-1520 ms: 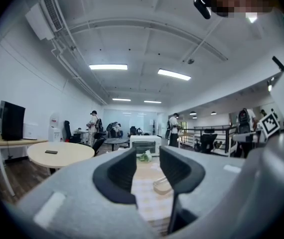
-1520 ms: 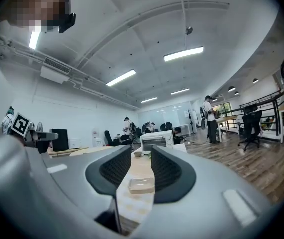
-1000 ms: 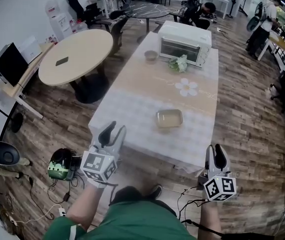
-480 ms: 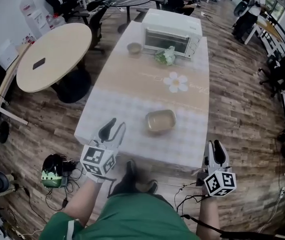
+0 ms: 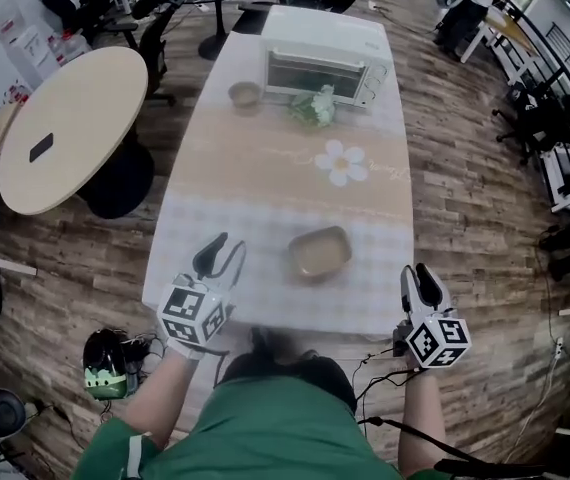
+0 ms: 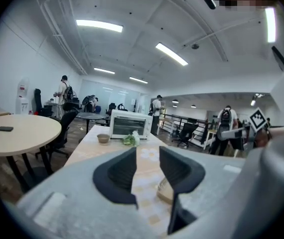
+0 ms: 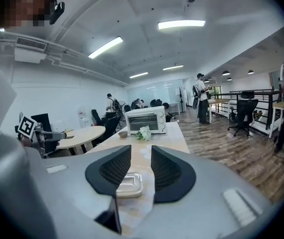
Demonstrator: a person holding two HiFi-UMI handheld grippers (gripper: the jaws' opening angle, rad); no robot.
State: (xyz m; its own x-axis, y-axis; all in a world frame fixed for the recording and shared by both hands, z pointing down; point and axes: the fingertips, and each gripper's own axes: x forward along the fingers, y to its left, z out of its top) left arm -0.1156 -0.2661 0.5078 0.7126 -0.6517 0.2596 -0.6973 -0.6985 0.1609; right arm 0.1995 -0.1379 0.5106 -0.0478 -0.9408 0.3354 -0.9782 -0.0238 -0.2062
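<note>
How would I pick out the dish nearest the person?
Start at the long cloth-covered table with a white toaster oven at its far end. On the checked near end lies a shallow tan container, square with rounded corners, unlike the small round bowl.

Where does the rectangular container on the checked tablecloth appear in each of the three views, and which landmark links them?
Head view: the rectangular container lies near the picture's centre, at the table's near end.
Left gripper view: low, right of centre, partly hidden.
Right gripper view: low, just left of centre.
Shared landmark: the white toaster oven at the table's far end.
</note>
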